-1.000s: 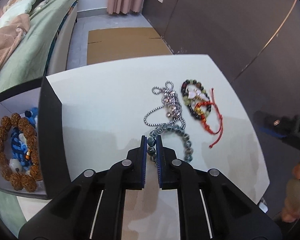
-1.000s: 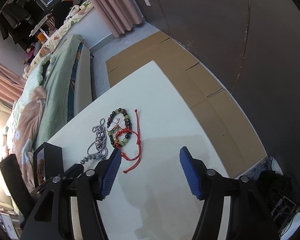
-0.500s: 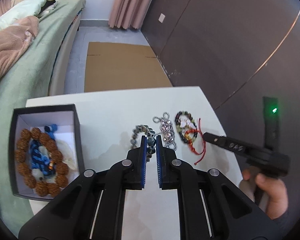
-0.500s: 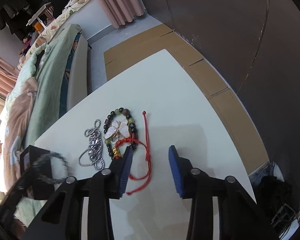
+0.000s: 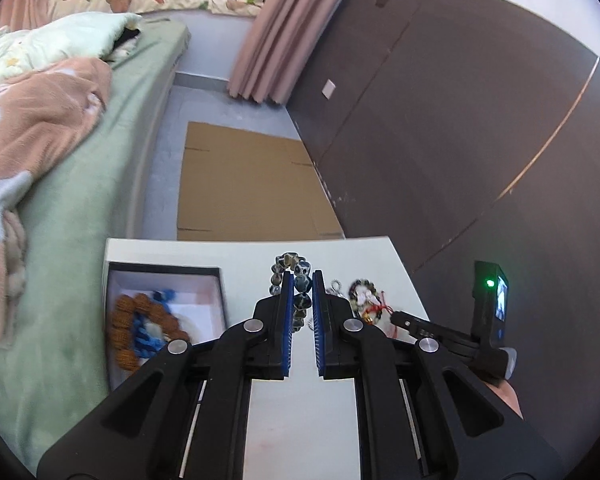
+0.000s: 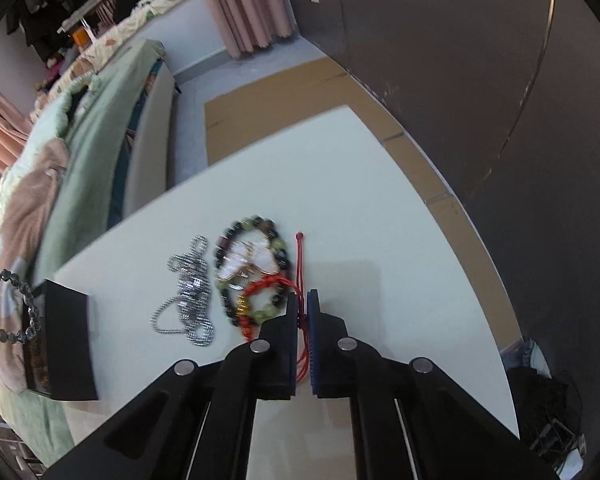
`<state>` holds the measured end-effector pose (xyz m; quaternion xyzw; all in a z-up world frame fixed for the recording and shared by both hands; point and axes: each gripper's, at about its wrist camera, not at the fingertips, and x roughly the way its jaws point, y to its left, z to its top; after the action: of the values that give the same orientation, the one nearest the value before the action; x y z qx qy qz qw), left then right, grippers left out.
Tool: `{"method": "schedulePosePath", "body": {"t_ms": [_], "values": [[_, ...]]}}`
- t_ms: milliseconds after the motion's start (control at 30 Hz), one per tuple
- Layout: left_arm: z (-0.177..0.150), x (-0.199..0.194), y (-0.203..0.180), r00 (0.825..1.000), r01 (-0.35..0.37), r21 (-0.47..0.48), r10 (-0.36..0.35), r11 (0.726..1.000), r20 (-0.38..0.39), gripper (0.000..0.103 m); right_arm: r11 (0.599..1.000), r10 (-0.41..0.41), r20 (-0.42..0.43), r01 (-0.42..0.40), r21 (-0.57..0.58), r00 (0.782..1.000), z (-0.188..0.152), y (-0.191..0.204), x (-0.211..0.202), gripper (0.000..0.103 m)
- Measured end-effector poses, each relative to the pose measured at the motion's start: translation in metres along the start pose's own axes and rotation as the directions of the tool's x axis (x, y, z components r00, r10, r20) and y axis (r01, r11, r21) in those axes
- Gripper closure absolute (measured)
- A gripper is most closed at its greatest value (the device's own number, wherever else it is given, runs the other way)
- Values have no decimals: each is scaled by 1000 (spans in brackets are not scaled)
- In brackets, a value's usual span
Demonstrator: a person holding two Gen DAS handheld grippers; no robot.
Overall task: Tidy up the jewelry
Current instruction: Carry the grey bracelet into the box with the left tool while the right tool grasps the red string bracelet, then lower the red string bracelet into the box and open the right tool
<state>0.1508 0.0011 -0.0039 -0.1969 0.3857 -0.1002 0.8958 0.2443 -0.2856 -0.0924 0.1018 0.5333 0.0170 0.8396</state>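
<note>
There are two grippers. The left gripper (image 5: 302, 292) has its fingers (image 5: 287, 300) closed on one bracelet of dark grey-blue beads (image 5: 296, 270), which hangs in the air above the desk (image 5: 300, 420), between the box and the other jewelry. The right gripper (image 6: 302, 312) points down at the desk, and its fingers (image 6: 290, 320) are pressed together on the red cord (image 6: 299, 264) of one red string bracelet (image 6: 266, 284), which lies on the desk.

On the desk I count three pieces of jewelry that lie close together. One is a silver chain (image 6: 190, 292), on the left of the group. One is a bracelet of mixed green and dark beads (image 6: 260, 228) with a white ornament (image 6: 248, 264) in its middle. The third is the red string bracelet, which partly lies over the mixed bead bracelet and carries a small gold bead (image 6: 242, 304).

There is one container, a black box (image 5: 164, 270) with a white inside, open at the top, at the left side of the desk next to the bed (image 5: 84, 216). In it I can see one bracelet of big brown rough beads (image 5: 122, 328) and one blue piece (image 5: 144, 326) inside the brown ring. There is also something pale beside the blue piece, but I cannot tell what it is.

On the floor behind the desk lies one flat sheet of cardboard (image 5: 244, 188).
</note>
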Motion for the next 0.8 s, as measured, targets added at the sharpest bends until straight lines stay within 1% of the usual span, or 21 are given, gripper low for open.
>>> {"method": "schedulePosePath", "body": {"t_ms": [100, 200, 333, 367, 400, 433, 467, 600, 667, 800], "values": [[5, -10, 13, 1000, -9, -25, 10, 1000, 24, 93, 999, 54, 37, -54, -5, 998, 1, 10, -15, 99], [9, -15, 25, 999, -23, -50, 24, 998, 36, 93, 993, 118, 80, -117, -22, 990, -1, 23, -30, 98], [9, -14, 37, 999, -25, -79, 28, 997, 30, 93, 983, 183, 125, -179, -42, 975, -6, 42, -47, 98], [10, -12, 40, 1000, -18, -84, 20, 996, 23, 91, 981, 195, 135, -190, -46, 971, -8, 45, -50, 98], [10, -12, 43, 1000, -13, -93, 15, 996, 18, 87, 978, 208, 145, -202, -52, 967, -10, 49, -54, 98], [10, -13, 45, 1000, -18, -103, 20, 994, 17, 70, 975, 222, 153, -216, -57, 963, -11, 52, -57, 98], [10, -15, 47, 999, -30, -106, 33, 994, 26, 59, 970, 242, 159, -235, -61, 957, -12, 56, -60, 98], [11, -22, 56, 996, -70, -107, 75, 992, 40, 58, 948, 318, 170, -309, -77, 933, -16, 73, -69, 98], [12, -24, 61, 994, -98, -105, 102, 990, 39, 43, 932, 360, 179, -348, -97, 916, -19, 83, -76, 98], [13, -31, 74, 991, -124, -116, 130, 985, 43, 36, 903, 426, 184, -406, -139, 886, -24, 107, -84, 98]]}}
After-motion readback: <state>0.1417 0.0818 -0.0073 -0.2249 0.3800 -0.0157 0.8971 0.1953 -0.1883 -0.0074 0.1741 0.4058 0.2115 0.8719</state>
